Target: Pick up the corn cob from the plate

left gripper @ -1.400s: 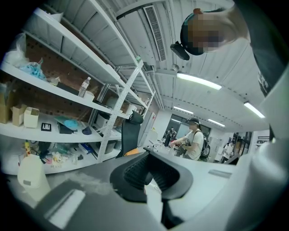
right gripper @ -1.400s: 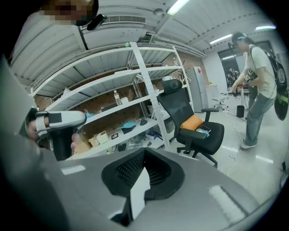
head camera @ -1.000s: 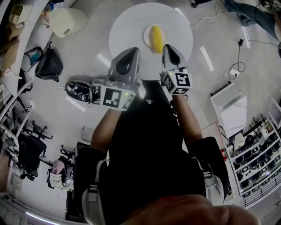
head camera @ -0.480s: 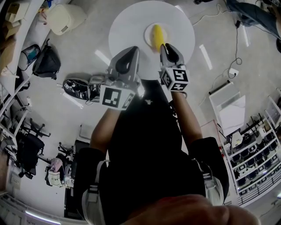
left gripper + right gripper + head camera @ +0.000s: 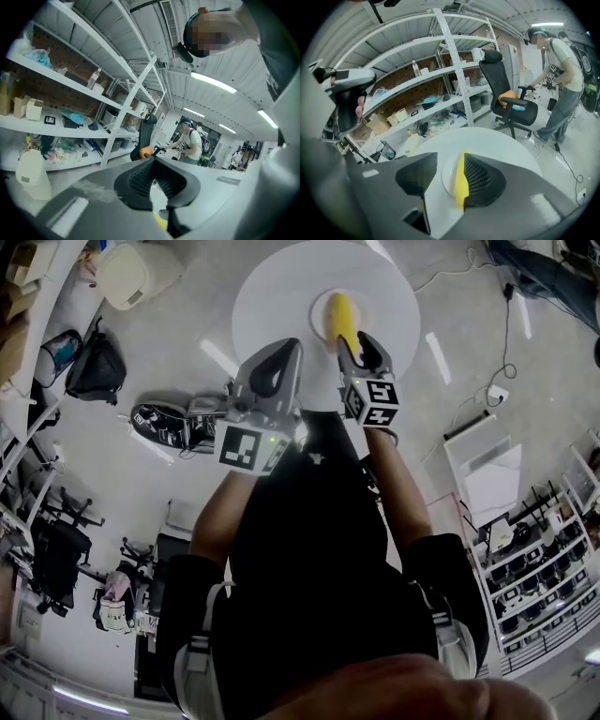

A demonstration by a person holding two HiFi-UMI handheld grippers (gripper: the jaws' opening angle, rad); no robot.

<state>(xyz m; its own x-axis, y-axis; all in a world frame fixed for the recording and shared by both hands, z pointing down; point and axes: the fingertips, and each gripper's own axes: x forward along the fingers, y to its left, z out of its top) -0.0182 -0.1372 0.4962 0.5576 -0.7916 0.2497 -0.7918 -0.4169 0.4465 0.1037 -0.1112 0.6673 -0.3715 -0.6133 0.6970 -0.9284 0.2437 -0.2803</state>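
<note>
1. Corn cob (image 5: 340,320) lies on a white plate (image 5: 318,317) on the round worktop (image 5: 272,296) in the head view. The right hand-held gripper (image 5: 356,339) is at the cob's near end, and the left hand-held gripper (image 5: 279,354) is beside it.
2. Left gripper view: the jaws are together with nothing between them.
3. Right gripper view: the jaws have just been opening and stand apart, not gripping, with the cob between them on the plate, close to one jaw.

I'm standing on a pale grey floor (image 5: 178,343) in some kind of workshop. A round white worktop (image 5: 272,306) is sitting right ahead of me. White metal shelving (image 5: 453,70) is running down one side, stuffed with boxes (image 5: 377,125), a black office chair (image 5: 494,77) is parked beside it, and strip lights (image 5: 213,83) are glowing overhead.
</note>
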